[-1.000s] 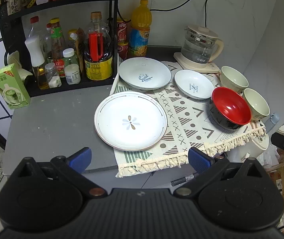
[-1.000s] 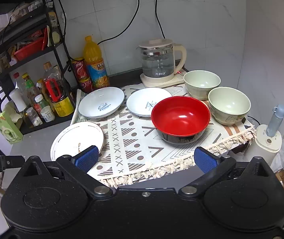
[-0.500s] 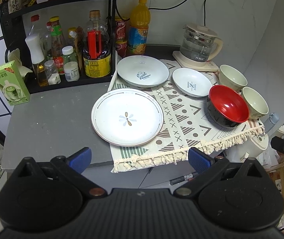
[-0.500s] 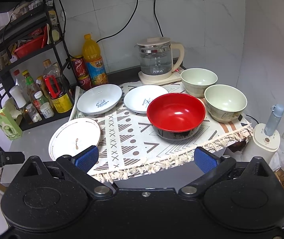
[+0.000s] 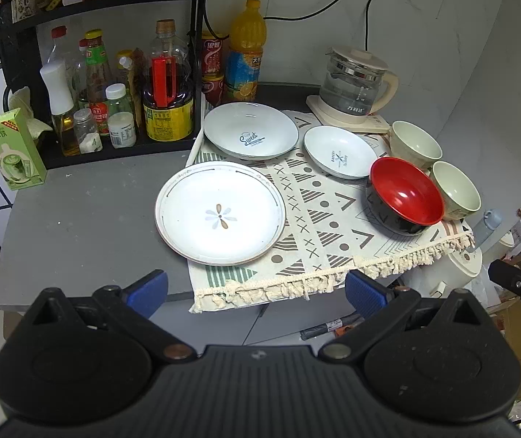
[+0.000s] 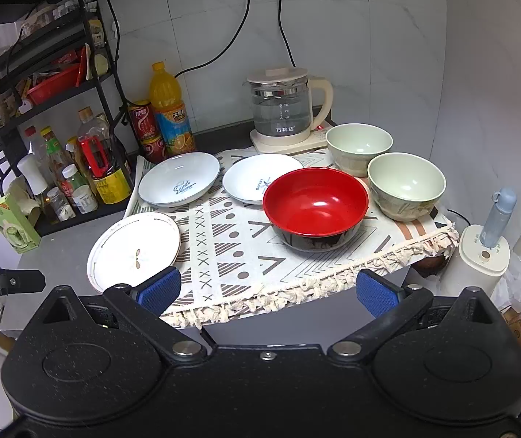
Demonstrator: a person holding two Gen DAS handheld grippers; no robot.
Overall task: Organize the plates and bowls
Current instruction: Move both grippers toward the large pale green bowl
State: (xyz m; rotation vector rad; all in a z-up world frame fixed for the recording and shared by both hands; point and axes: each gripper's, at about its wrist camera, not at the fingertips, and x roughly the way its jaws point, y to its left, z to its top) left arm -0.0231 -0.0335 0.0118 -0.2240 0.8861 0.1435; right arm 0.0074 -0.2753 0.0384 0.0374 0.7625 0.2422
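With both the left gripper (image 5: 256,290) and right gripper (image 6: 267,290) spread empty, the glossy, breakable round white ceramic flower-motif plate (image 5: 220,212) ahead is best pinched at its rim

"Sweet" on plate (image 5: 250,130) (blue script)

we see the mat (image 5: 318,219) covering the table's (image 5: 77,219) right part. the flower plate (image 5: 220,213) straddles its left edge, the sweet plate (image 5: 251,131) behind it, the small plate (image 5: 338,151) to the right. three bowls (image 6: 315,208) cluster at the mat's right end, the kettle (image 6: 282,109) at the back edge.
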